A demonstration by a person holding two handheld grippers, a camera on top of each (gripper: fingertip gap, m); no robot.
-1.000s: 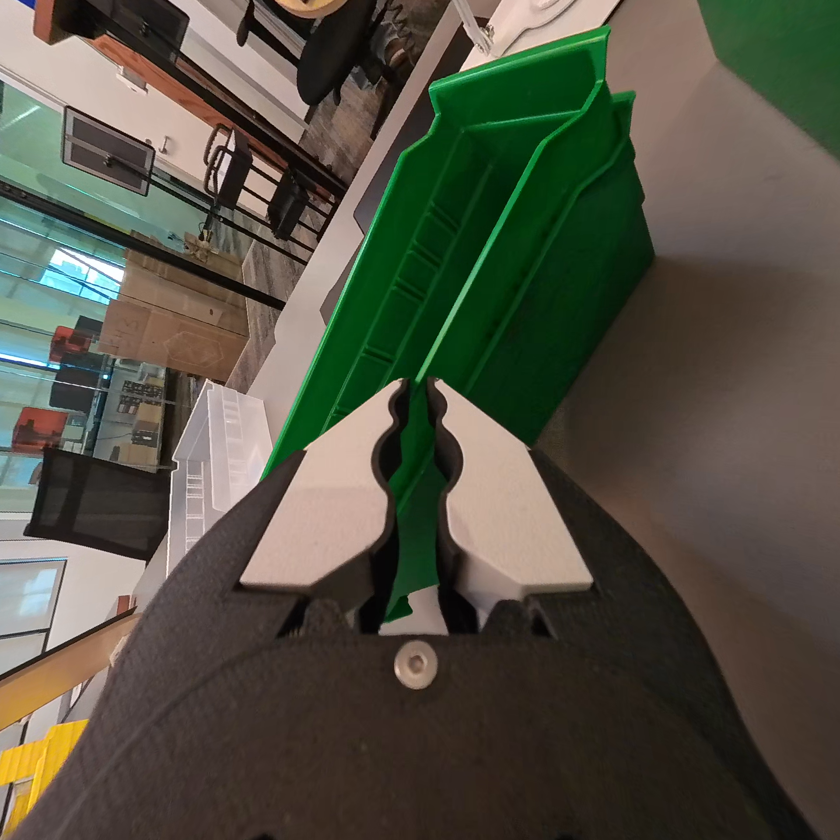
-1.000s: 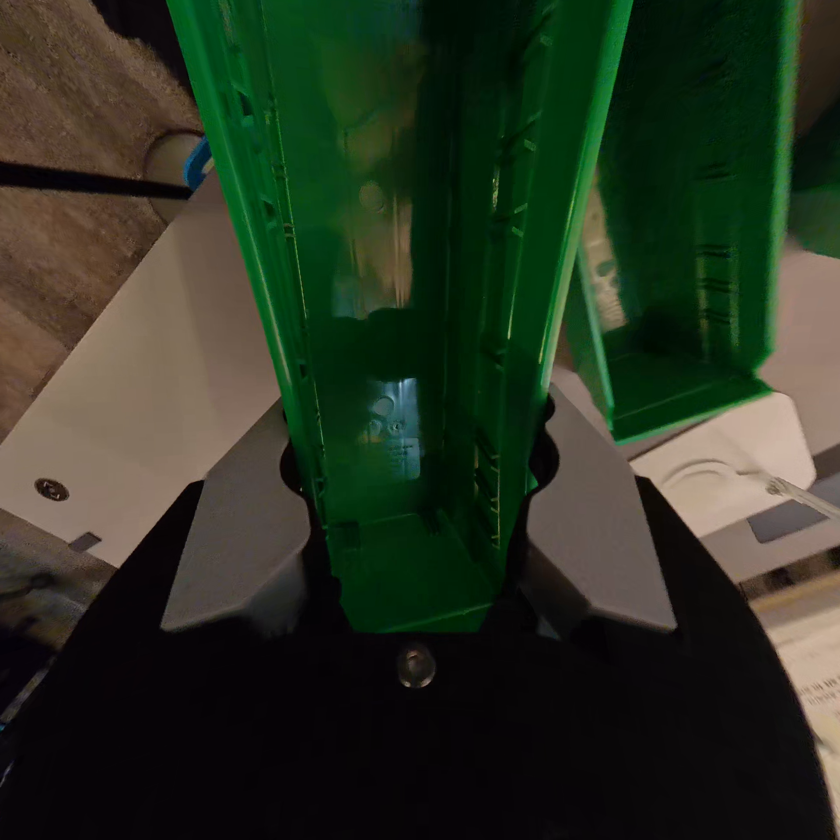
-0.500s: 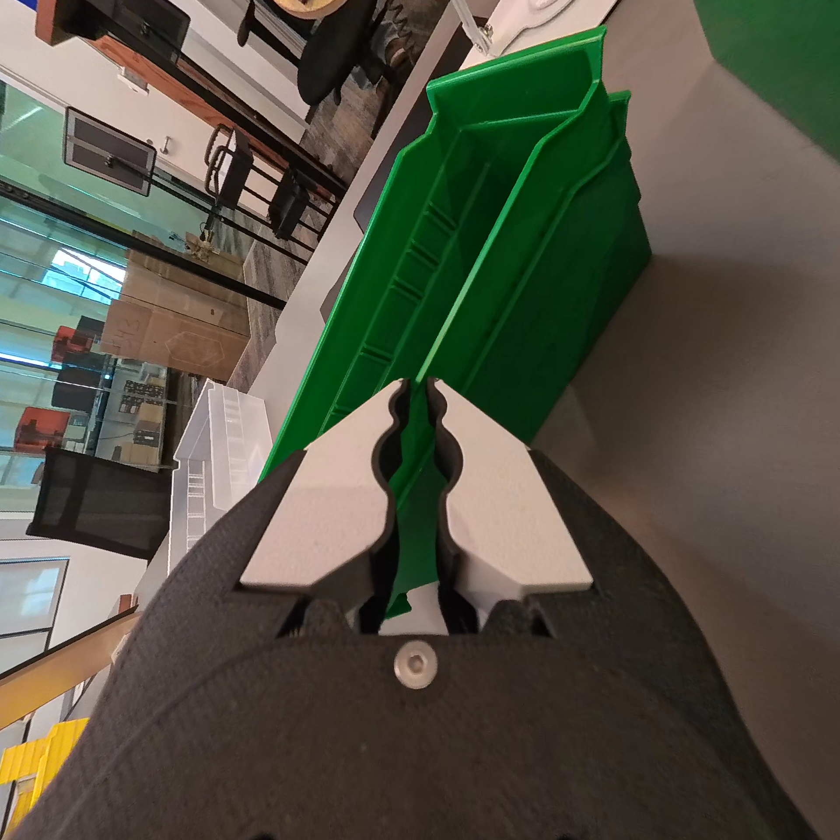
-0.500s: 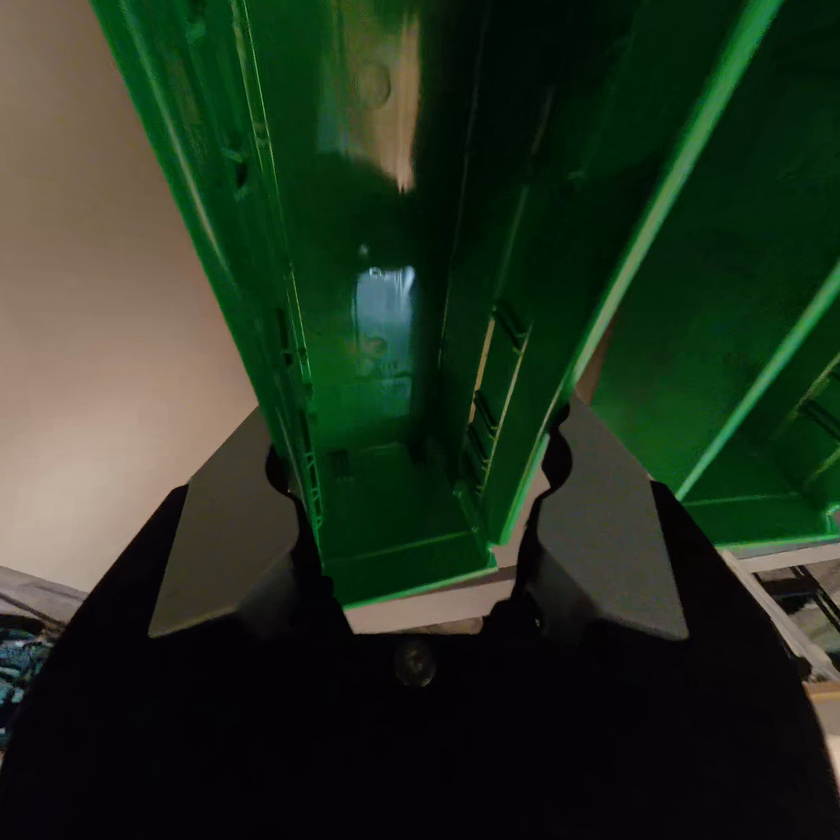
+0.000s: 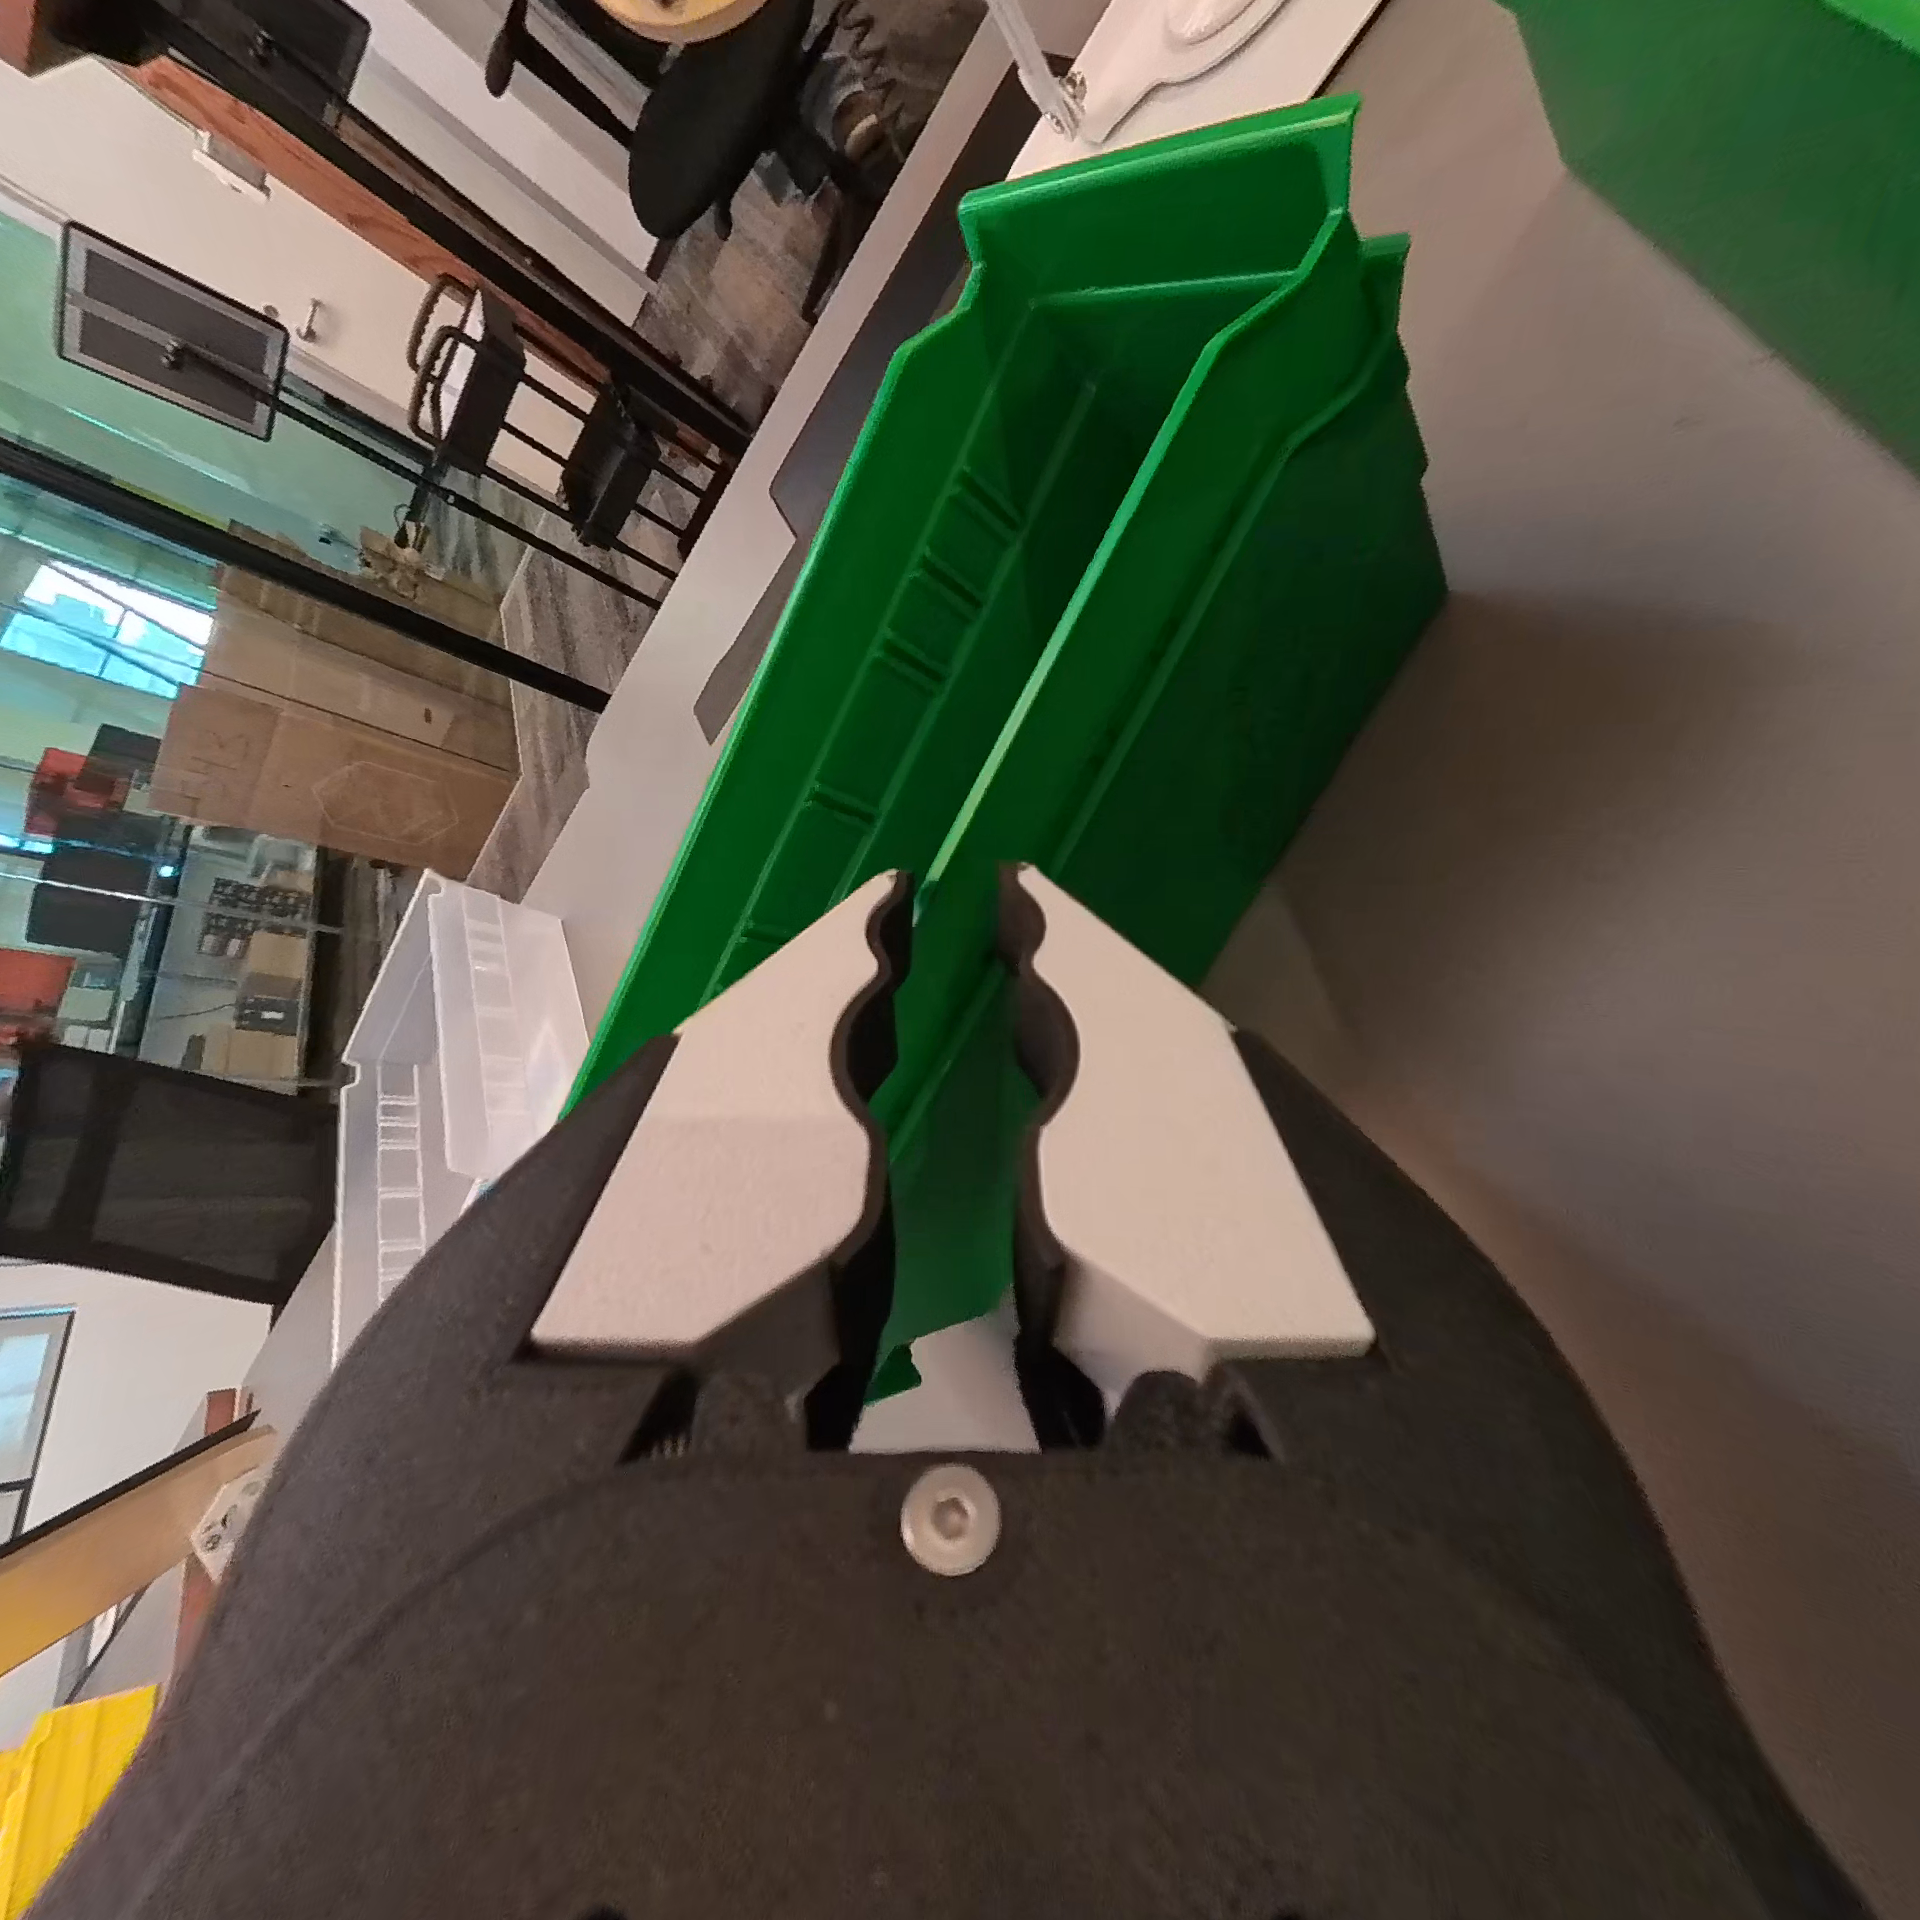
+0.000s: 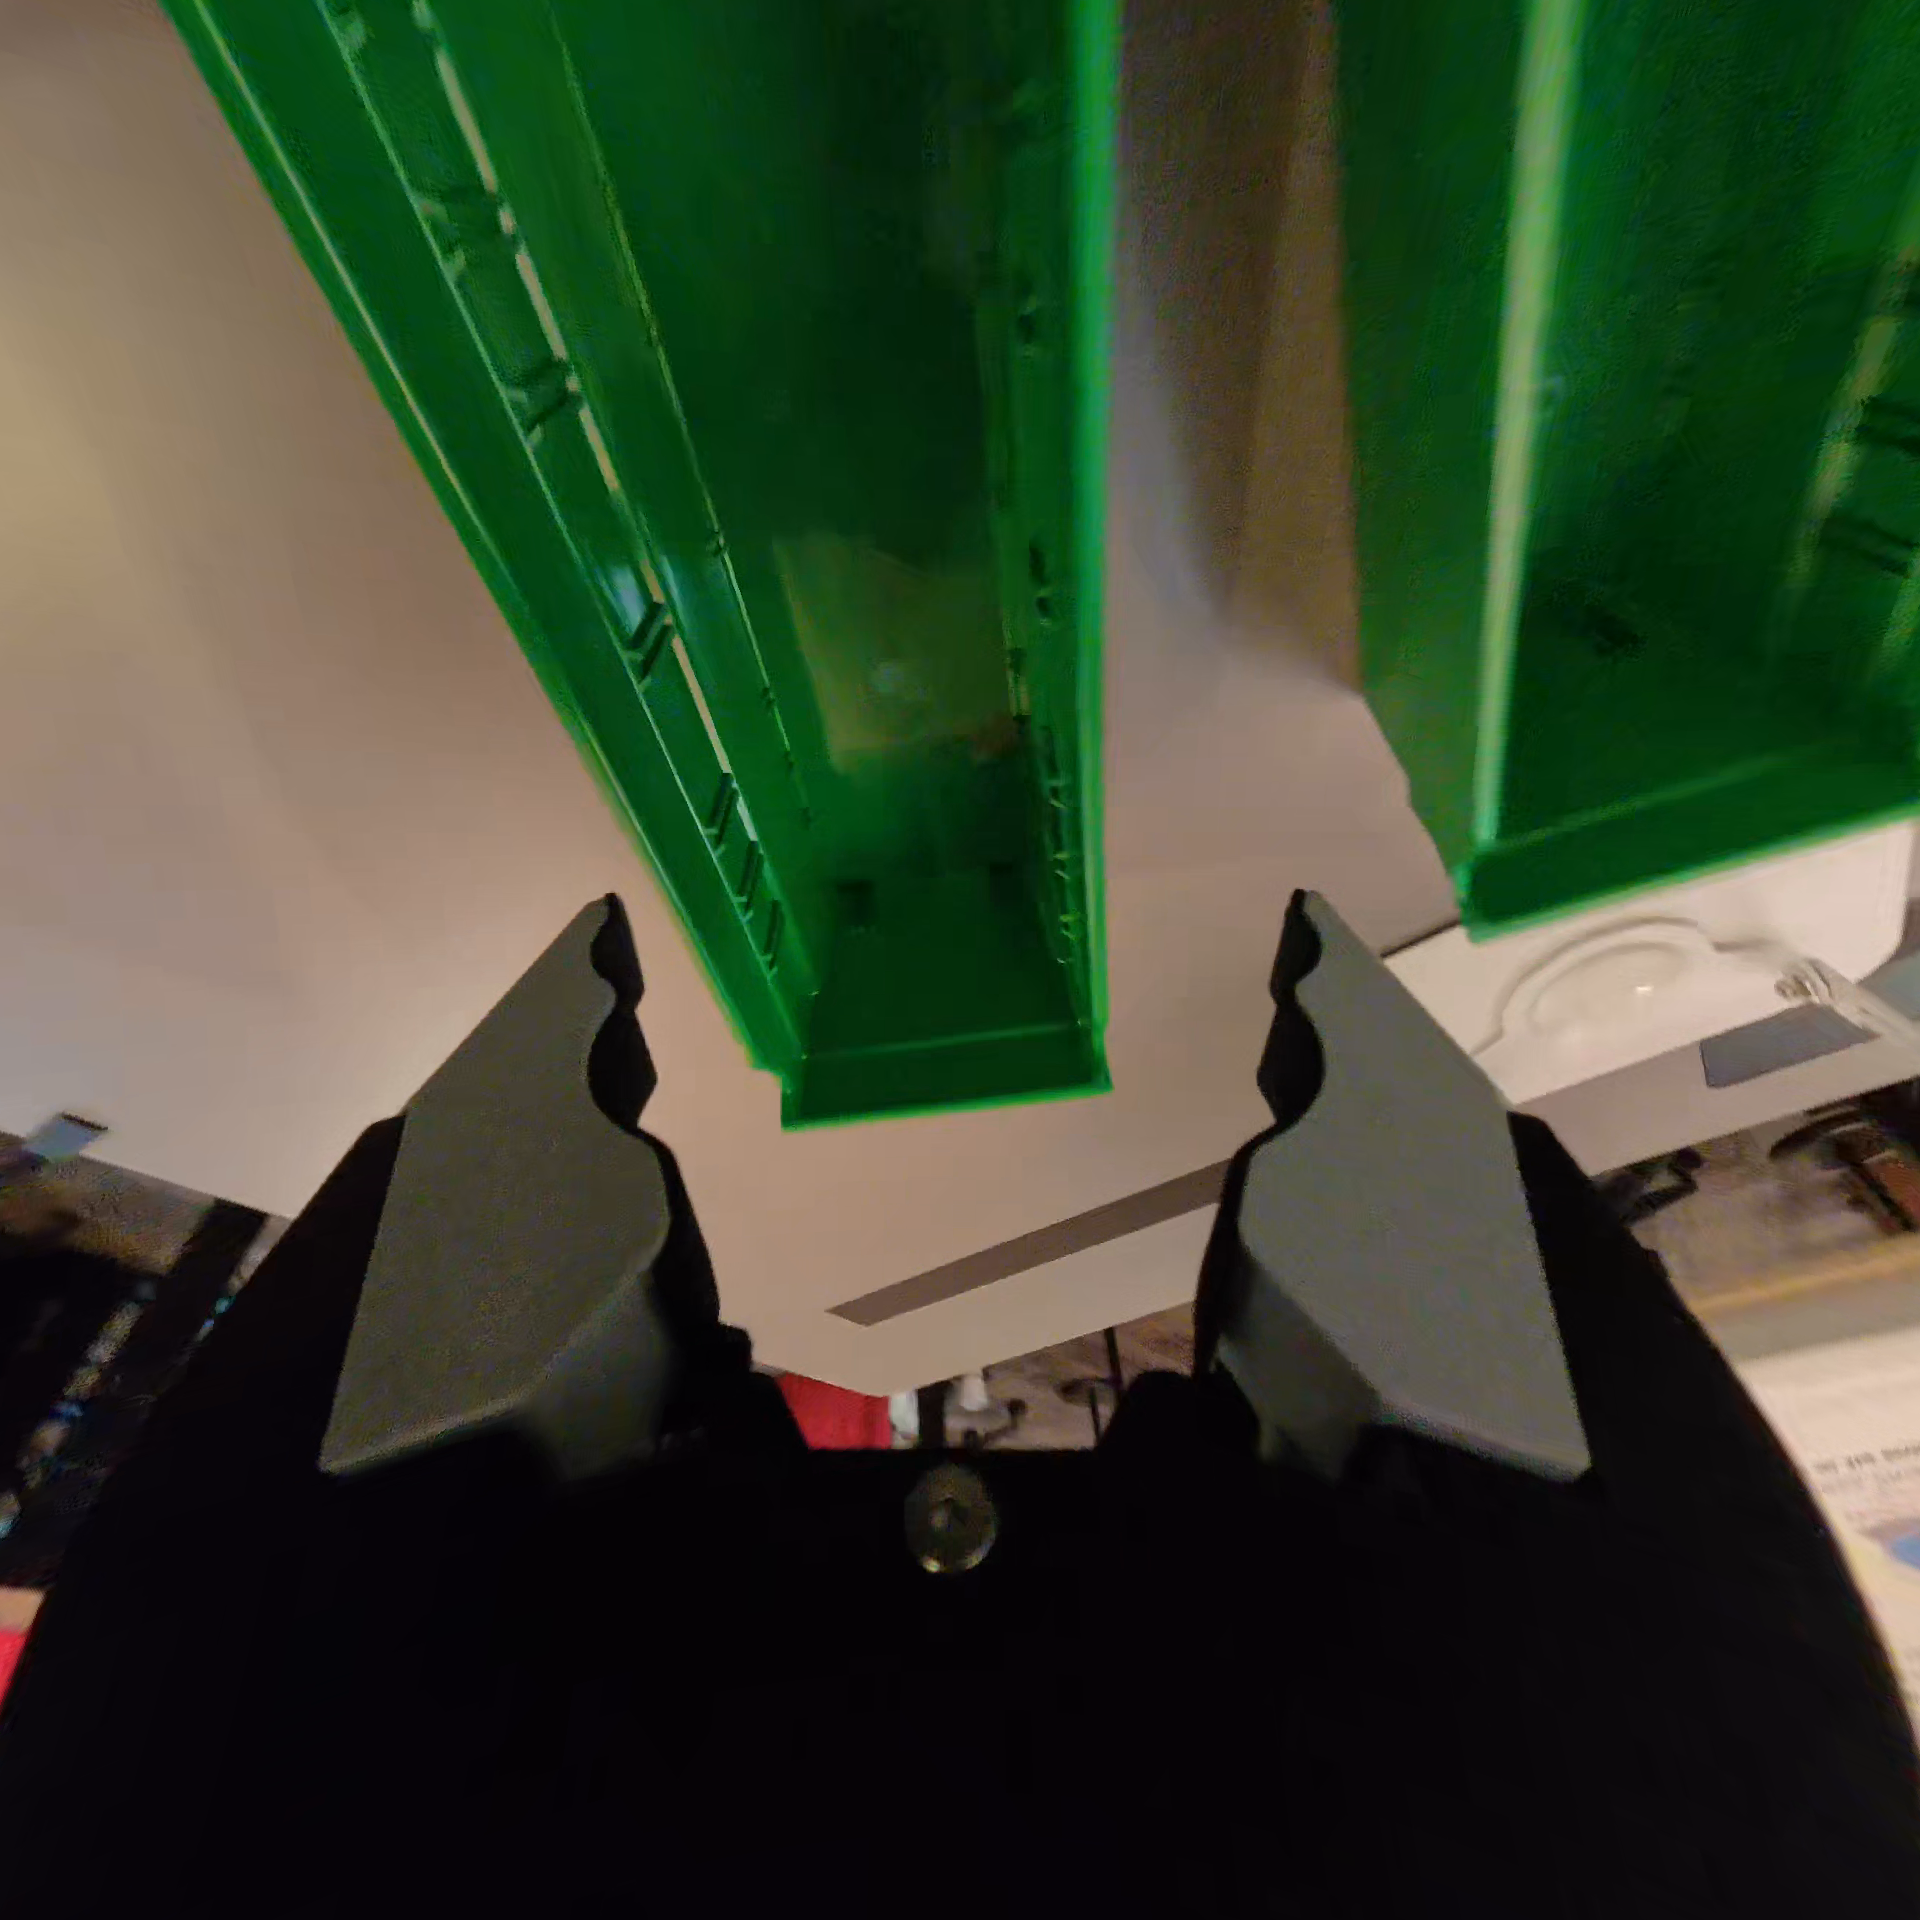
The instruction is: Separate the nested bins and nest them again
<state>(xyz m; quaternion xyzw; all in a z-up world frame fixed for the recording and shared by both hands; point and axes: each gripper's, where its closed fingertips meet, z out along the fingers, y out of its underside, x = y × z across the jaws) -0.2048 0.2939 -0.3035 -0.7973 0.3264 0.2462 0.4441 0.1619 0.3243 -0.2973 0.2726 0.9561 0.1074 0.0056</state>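
Textured black gripper bodies, pale grey wedge fingers with wavy inner edges, central silver screw

Open bare strip of pale bench between narrow green plastic bin and second green plastic bin, wide enough to pass. More clear bench left of the narrow bin. Blocked at the far bench edge by clear plastic bin.
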